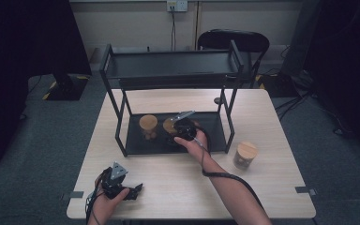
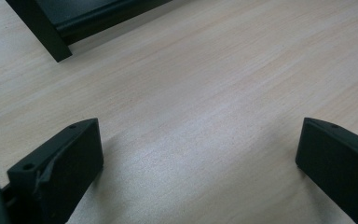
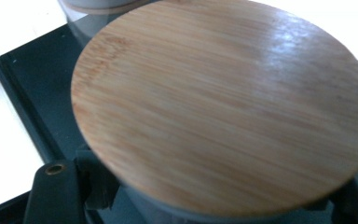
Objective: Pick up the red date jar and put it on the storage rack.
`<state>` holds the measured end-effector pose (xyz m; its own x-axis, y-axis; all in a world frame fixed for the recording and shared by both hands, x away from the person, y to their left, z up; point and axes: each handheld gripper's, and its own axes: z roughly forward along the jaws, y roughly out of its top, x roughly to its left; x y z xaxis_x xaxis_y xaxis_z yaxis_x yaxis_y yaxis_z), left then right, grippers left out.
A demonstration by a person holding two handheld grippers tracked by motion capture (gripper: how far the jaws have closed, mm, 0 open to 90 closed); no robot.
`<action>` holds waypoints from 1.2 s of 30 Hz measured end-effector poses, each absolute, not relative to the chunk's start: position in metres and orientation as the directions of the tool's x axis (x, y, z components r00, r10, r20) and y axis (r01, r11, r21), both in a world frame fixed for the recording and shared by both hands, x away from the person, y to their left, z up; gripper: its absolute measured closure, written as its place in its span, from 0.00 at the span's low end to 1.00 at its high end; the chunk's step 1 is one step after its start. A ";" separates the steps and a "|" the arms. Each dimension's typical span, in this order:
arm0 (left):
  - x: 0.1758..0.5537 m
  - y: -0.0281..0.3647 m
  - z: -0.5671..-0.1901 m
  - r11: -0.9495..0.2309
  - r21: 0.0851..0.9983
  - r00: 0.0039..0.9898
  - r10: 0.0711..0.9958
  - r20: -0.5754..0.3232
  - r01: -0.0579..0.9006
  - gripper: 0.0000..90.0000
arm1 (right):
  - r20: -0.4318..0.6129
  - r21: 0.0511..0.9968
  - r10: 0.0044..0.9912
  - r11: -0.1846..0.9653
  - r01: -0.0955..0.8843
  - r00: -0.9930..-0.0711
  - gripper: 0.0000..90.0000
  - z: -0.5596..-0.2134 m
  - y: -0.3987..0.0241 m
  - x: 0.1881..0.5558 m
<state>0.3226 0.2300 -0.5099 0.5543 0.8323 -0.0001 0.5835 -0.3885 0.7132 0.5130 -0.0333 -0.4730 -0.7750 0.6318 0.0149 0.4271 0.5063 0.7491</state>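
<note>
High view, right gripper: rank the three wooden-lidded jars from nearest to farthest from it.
1. Jar in the right gripper, on the rack's lower shelf: middle jar, held.
2. Left jar, beside it on the same shelf.
3. Right jar, out on the table, right of the rack.

Hidden behind the right tongs (image 1: 183,125) and the hand: most of the middle jar (image 1: 170,126) on the rack's lower shelf (image 1: 136,145), only a sliver of lid visible at frame centre. In the right gripper view, jar body concealed beneath the bamboo lid (image 3: 223,107), upper lid rim cut off; second jar (image 3: 98,5) cropped at the top edge. Contents of the jar on the worktop (image 1: 244,155), right of centre, too small to tell.
</note>
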 end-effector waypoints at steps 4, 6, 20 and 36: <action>0.323 0.230 -0.510 -0.389 0.713 0.555 0.832 0.000 0.583 0.00 | 0.009 0.751 0.639 0.504 0.427 -0.769 0.28 -0.473 -0.034 0.516; 0.323 0.230 -0.510 -0.389 0.713 0.555 0.832 0.000 0.583 0.00 | 0.001 0.752 0.641 0.506 0.423 -0.768 0.28 -0.474 -0.034 0.517; 0.323 0.230 -0.510 -0.388 0.714 0.556 0.831 -0.002 0.583 0.00 | -0.031 0.757 0.661 0.505 0.414 -0.750 0.28 -0.478 -0.026 0.524; 0.323 0.231 -0.510 -0.390 0.713 0.559 0.829 -0.002 0.582 0.00 | -0.029 0.764 0.662 0.498 0.411 -0.749 0.28 -0.479 -0.023 0.527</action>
<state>0.3227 0.2307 -0.5099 0.5587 0.8294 -0.0017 0.5818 -0.3905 0.7134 0.5271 -0.0225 -0.4786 -0.7488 0.6621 -0.0290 0.4106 0.4978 0.7640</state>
